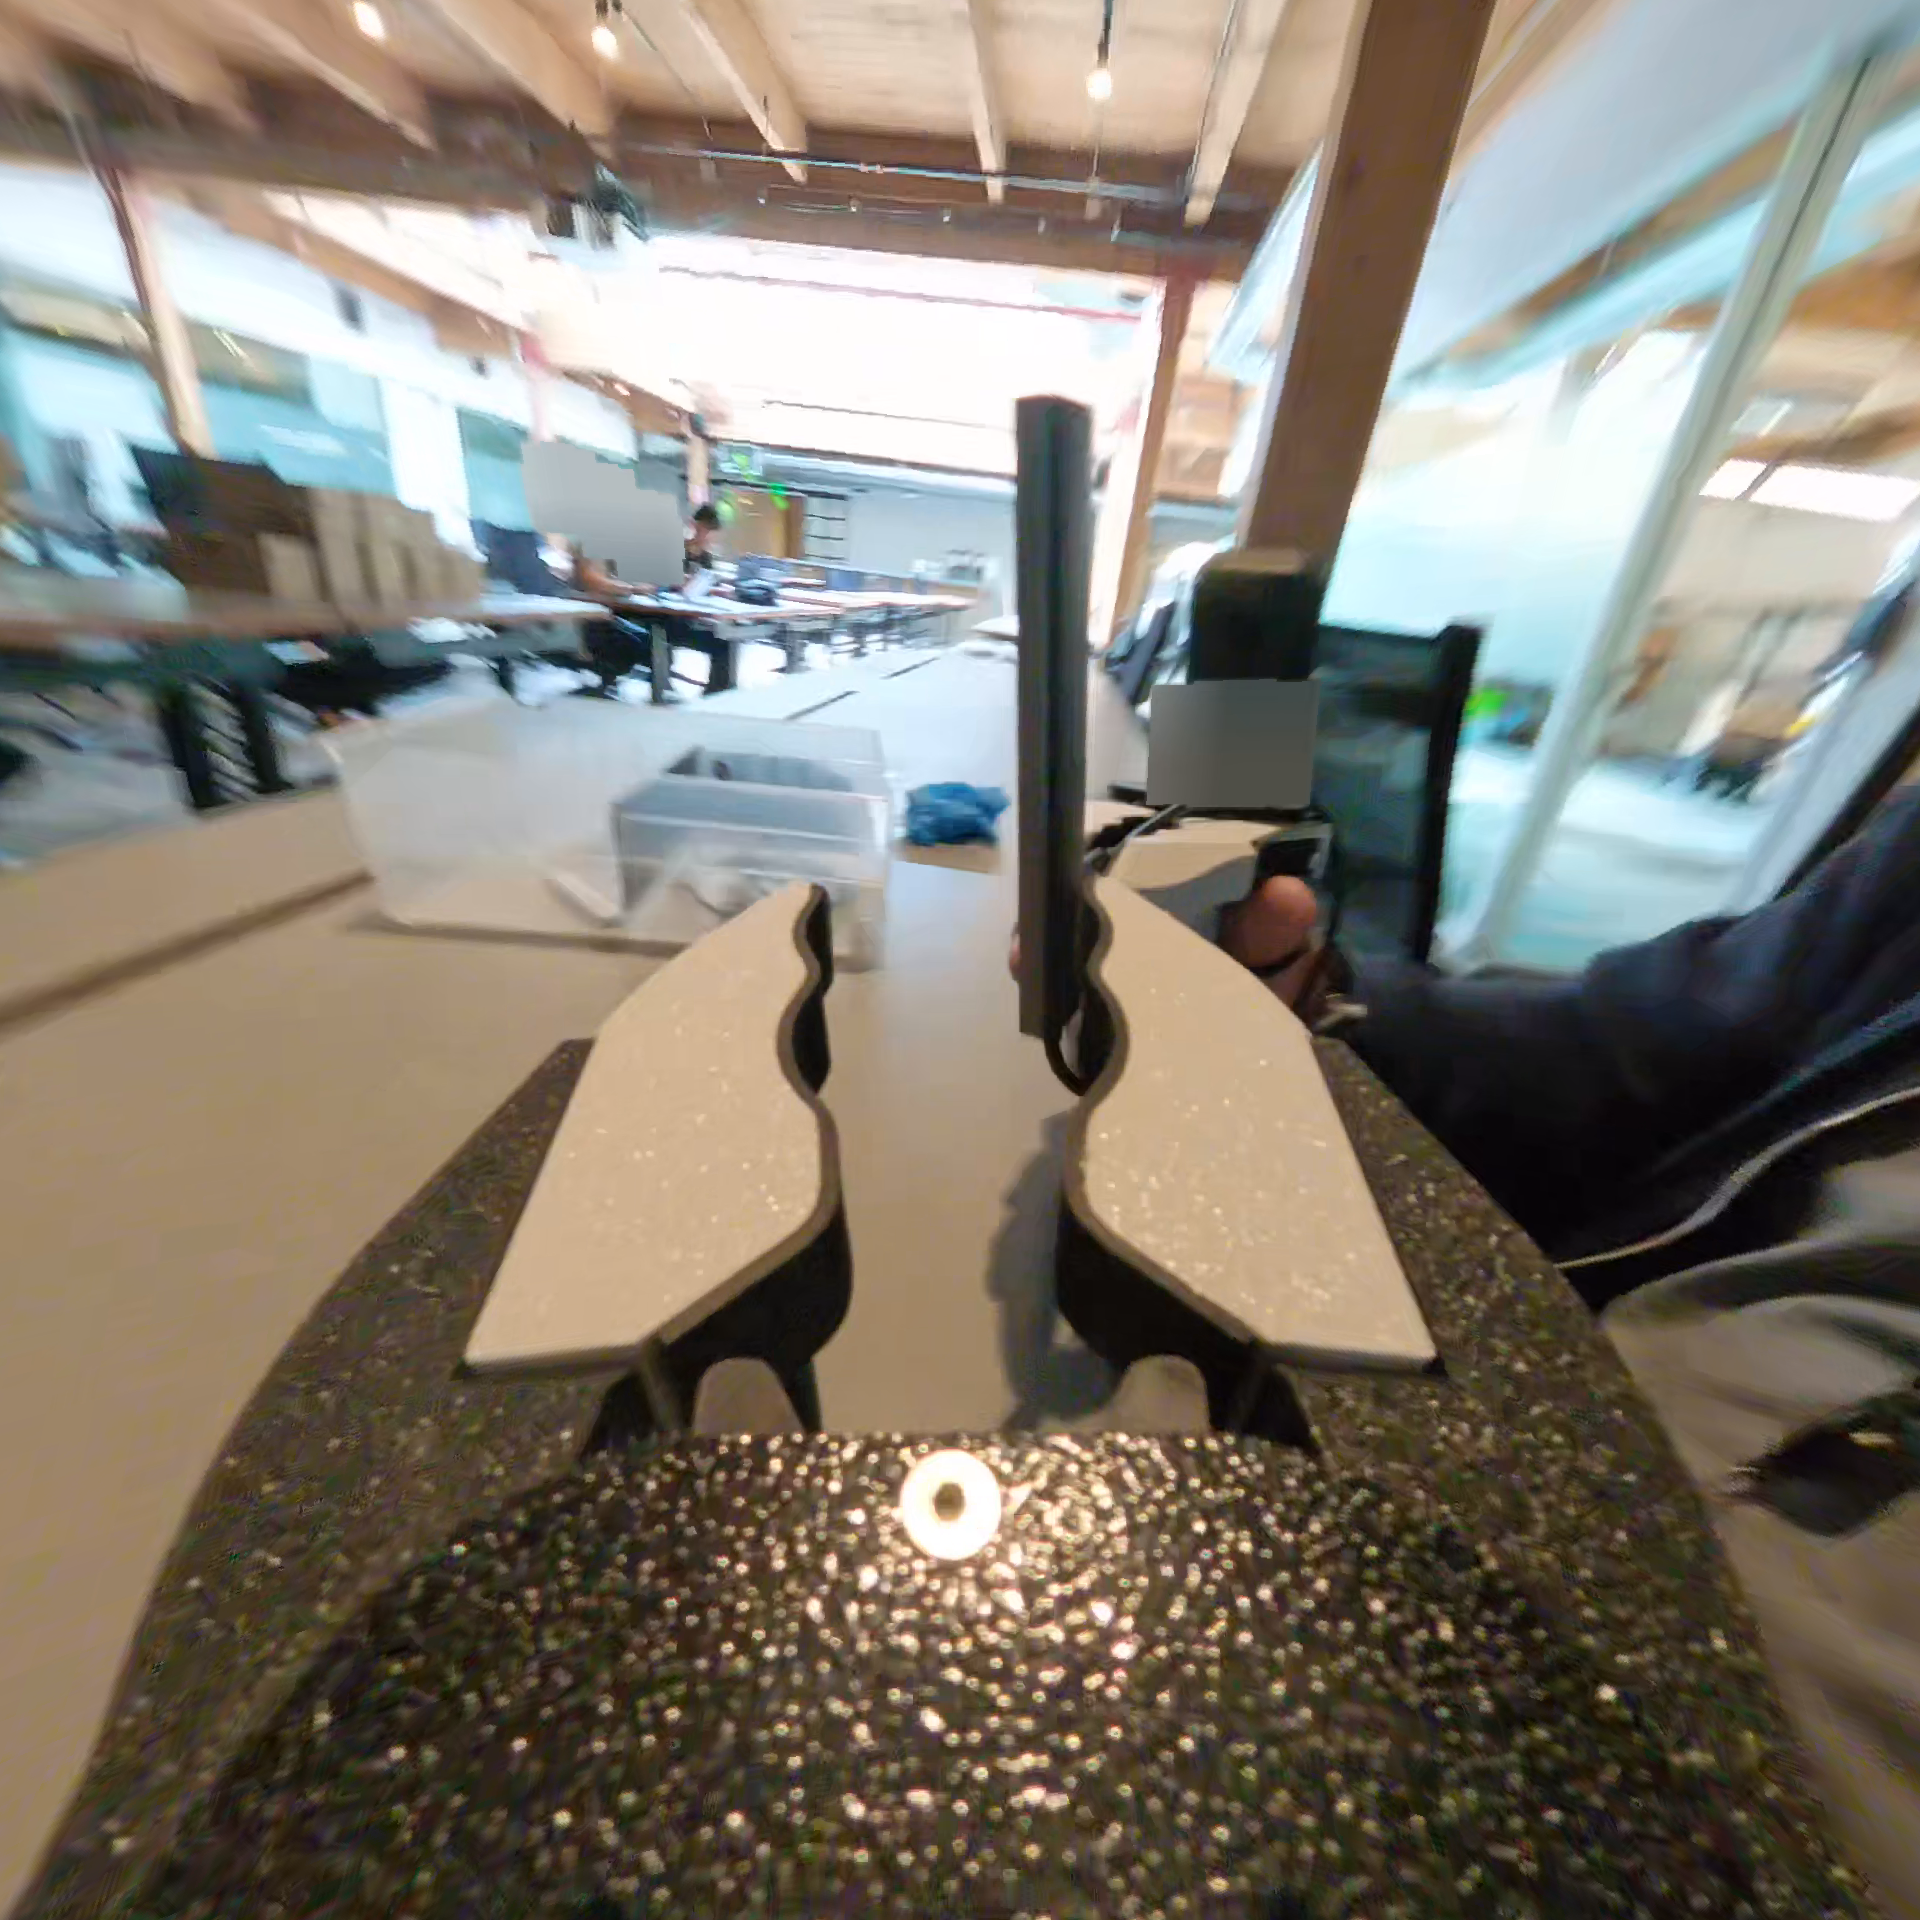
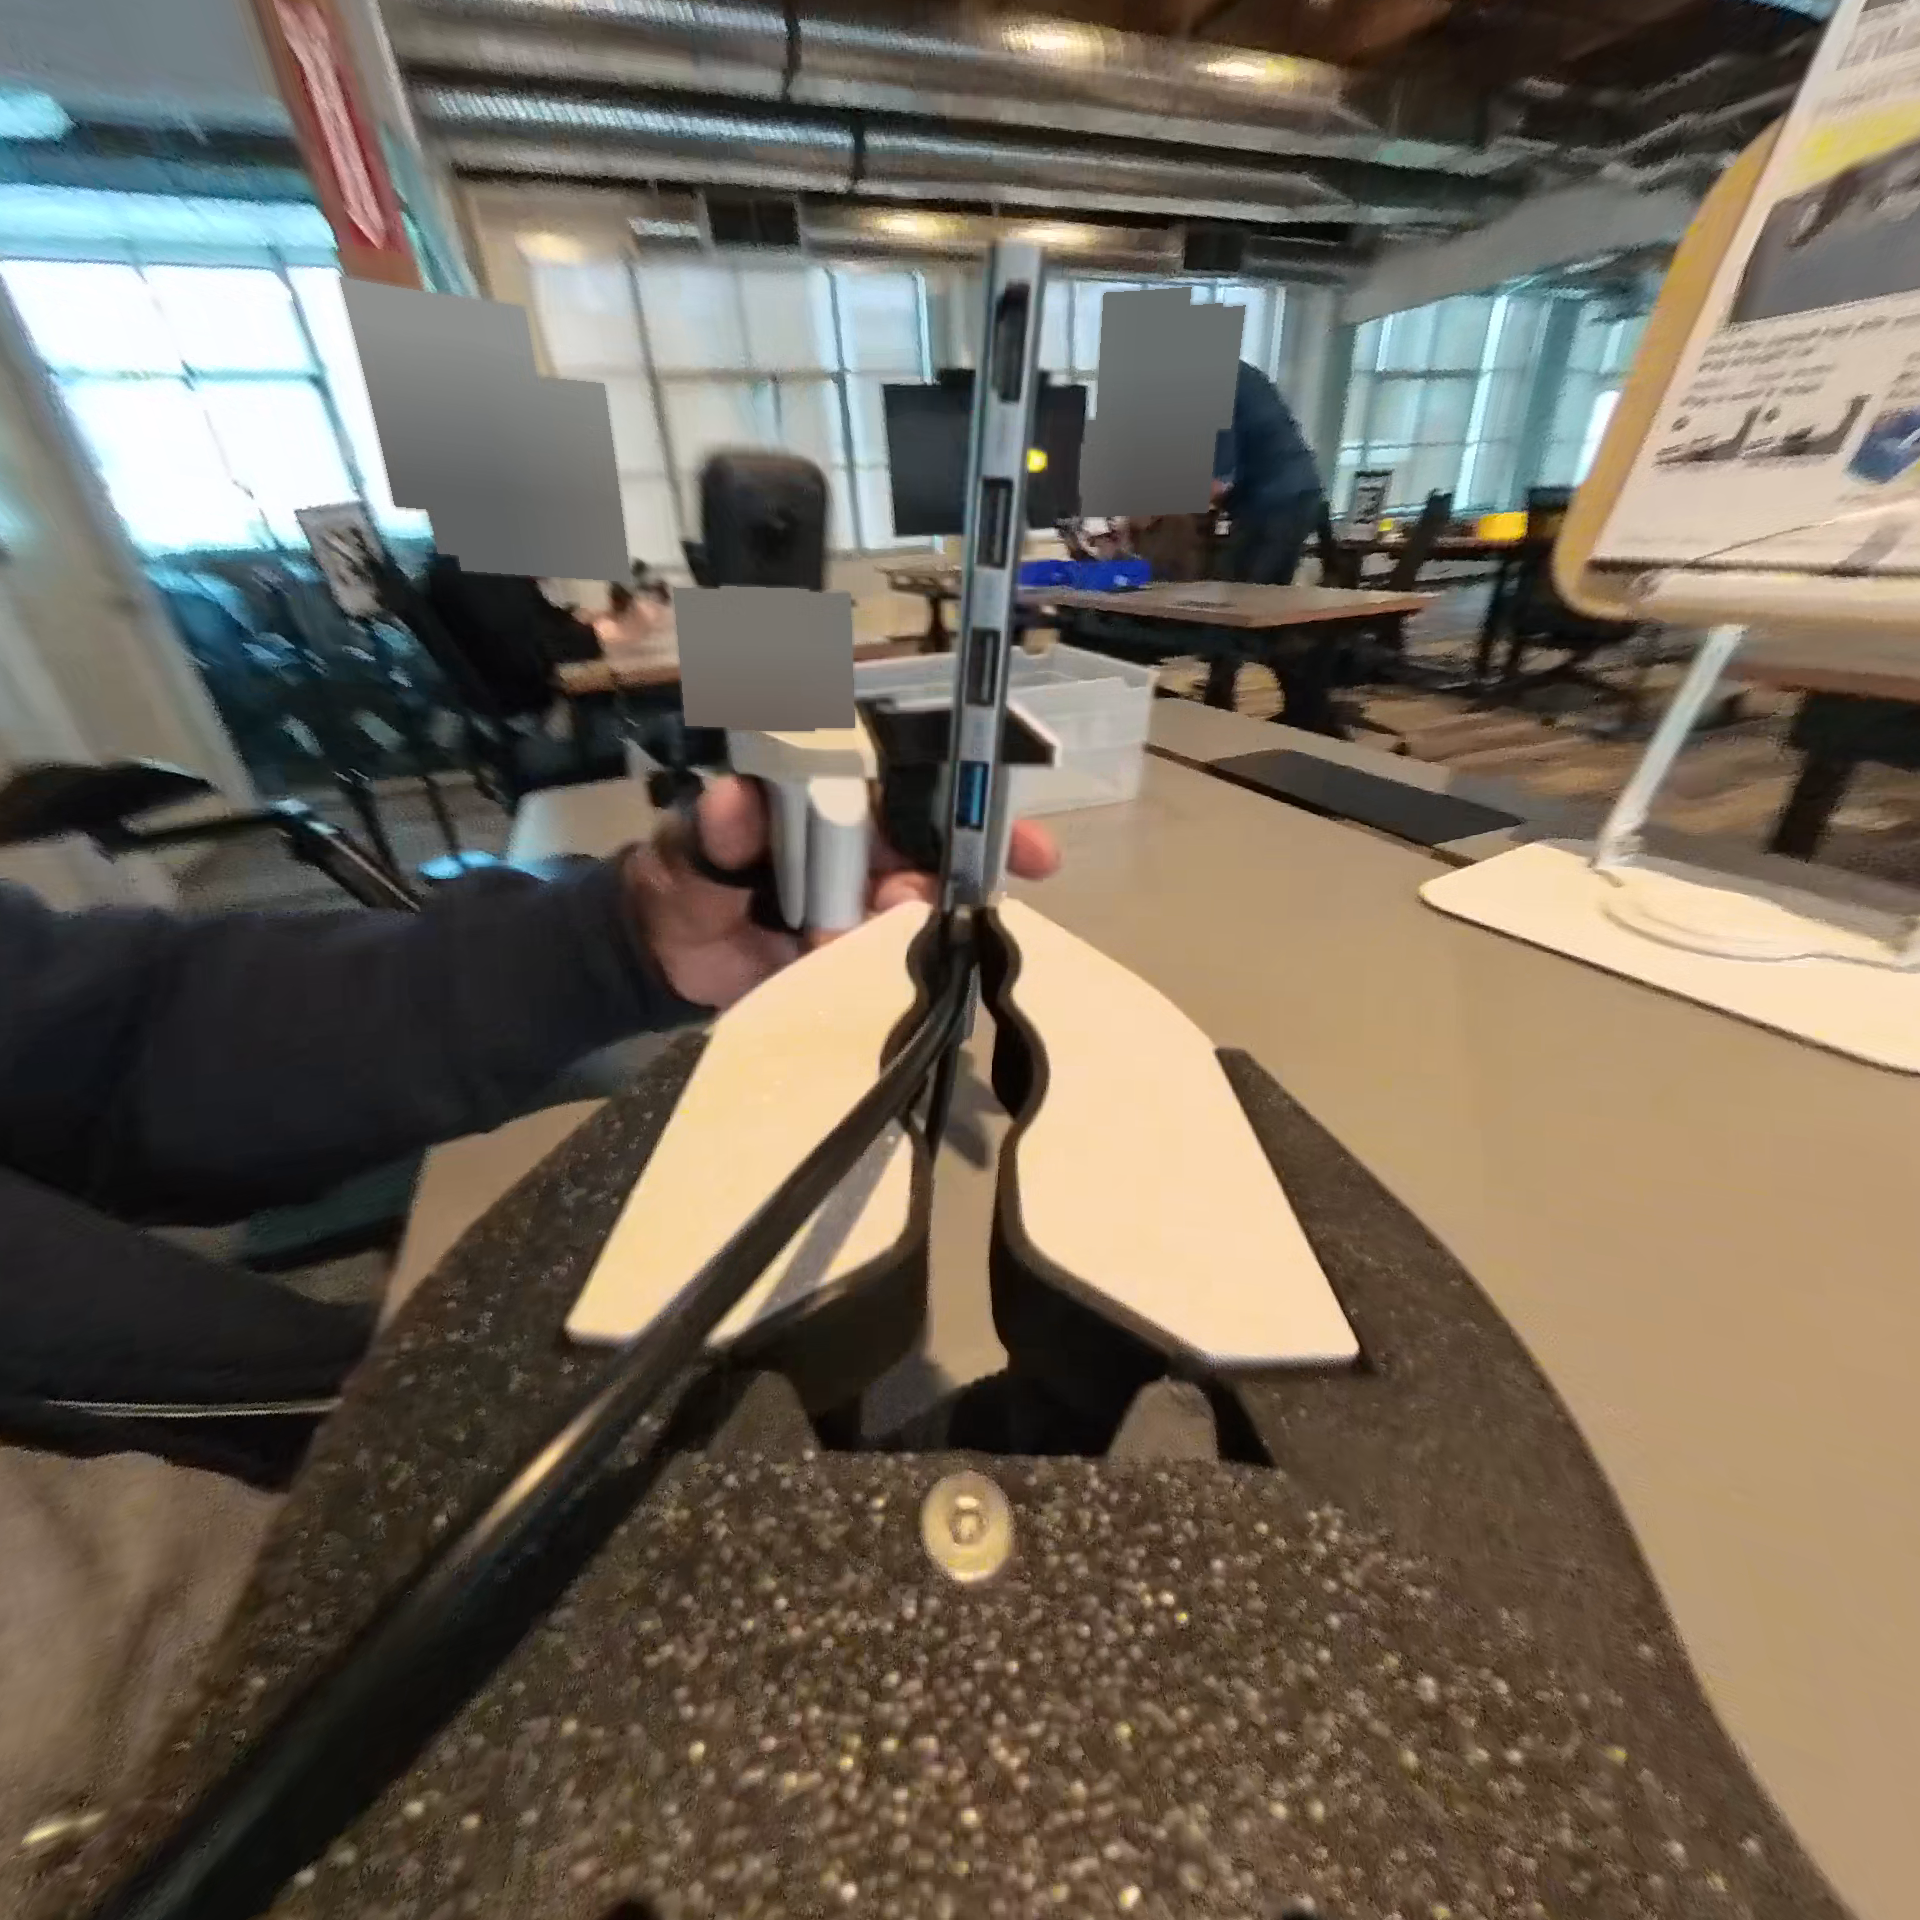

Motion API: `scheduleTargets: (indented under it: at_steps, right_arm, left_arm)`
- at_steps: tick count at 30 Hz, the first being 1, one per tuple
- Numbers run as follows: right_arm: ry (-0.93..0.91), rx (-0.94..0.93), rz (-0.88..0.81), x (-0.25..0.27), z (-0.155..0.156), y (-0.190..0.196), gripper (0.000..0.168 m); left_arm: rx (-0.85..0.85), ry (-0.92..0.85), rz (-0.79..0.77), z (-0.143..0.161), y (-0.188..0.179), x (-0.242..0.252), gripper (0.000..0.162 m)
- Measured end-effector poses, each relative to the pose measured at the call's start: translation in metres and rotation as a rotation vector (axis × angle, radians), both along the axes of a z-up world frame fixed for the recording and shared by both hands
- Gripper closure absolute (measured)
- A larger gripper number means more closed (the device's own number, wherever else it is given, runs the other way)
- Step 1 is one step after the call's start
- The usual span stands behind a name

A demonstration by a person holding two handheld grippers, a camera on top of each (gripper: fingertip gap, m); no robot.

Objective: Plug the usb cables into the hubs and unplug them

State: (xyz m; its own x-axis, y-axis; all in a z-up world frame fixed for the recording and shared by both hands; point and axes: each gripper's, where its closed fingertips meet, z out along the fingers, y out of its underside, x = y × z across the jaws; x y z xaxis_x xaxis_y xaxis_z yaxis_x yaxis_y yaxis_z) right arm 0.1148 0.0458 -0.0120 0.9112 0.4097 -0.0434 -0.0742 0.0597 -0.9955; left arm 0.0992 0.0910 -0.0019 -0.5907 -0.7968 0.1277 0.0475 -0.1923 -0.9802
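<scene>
A slim grey USB hub [image 2: 987, 582] with several ports, one of them blue, stands upright above the table. My right gripper [image 2: 961, 925] is shut on its lower end, where a black cable [image 2: 623, 1403] leaves and runs down across the left finger. In the left wrist view the hub [image 1: 1049, 707] shows as a dark bar close to the right finger. My left gripper [image 1: 956, 914] is open, its fingers on either side of the hub; I cannot tell if they touch it. A hand holds the left gripper's white handle [image 2: 821, 831] behind the hub.
Clear plastic bins [image 1: 623, 821] and a blue cloth [image 1: 956, 810] sit farther back on the grey table [image 1: 208, 1143]. A white stand holding a printed sheet [image 2: 1662, 914] and a black pad [image 2: 1361, 800] are to the right. A dark sleeve [image 1: 1610, 1039] crosses the right. One gripper's finger ends stand about 6 cm off the other's.
</scene>
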Motion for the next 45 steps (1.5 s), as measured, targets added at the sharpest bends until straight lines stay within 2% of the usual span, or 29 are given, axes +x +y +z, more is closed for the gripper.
scheduleTargets:
  at_steps: [2,4,8,11,13,14,20,37,41,45]
  right_arm:
    - [0.086,-0.029,0.065,0.000,0.000,-0.001,0.162]
    - [0.113,-0.051,0.101,-0.003,-0.003,-0.002,0.162]
    - [0.103,-0.063,0.126,-0.010,-0.006,-0.001,0.162]
    - [0.102,-0.074,0.144,-0.014,-0.007,-0.001,0.162]
    - [0.094,-0.082,0.149,-0.016,-0.009,-0.001,0.162]
    - [0.093,-0.084,0.150,-0.016,-0.009,-0.001,0.162]
    - [0.064,-0.102,0.164,-0.018,-0.012,-0.002,0.162]
    - [0.057,-0.040,0.159,-0.017,0.001,-0.006,0.162]
    - [0.105,-0.082,0.213,-0.018,-0.002,-0.008,0.162]
    - [0.011,-0.137,0.224,-0.018,-0.013,-0.011,0.162]
  left_arm:
    - [-0.136,0.054,-0.105,-0.004,0.001,-0.002,0.116]
    - [-0.176,0.077,-0.179,-0.006,-0.007,-0.003,0.116]
    - [-0.038,0.155,-0.245,-0.029,-0.040,0.001,0.117]
    - [-0.012,0.130,-0.244,-0.030,-0.049,0.003,0.131]
    - [-0.031,0.108,-0.244,-0.027,-0.049,0.003,0.148]
    - [-0.034,0.106,-0.258,-0.027,-0.050,0.002,0.151]
    - [0.070,0.067,-0.216,-0.029,-0.050,0.000,0.152]
    - [-0.070,0.018,-0.216,-0.013,-0.054,0.000,0.152]
    - [-0.036,0.041,-0.222,-0.017,-0.056,-0.001,0.152]
    - [0.029,0.094,-0.225,-0.026,-0.058,-0.002,0.152]
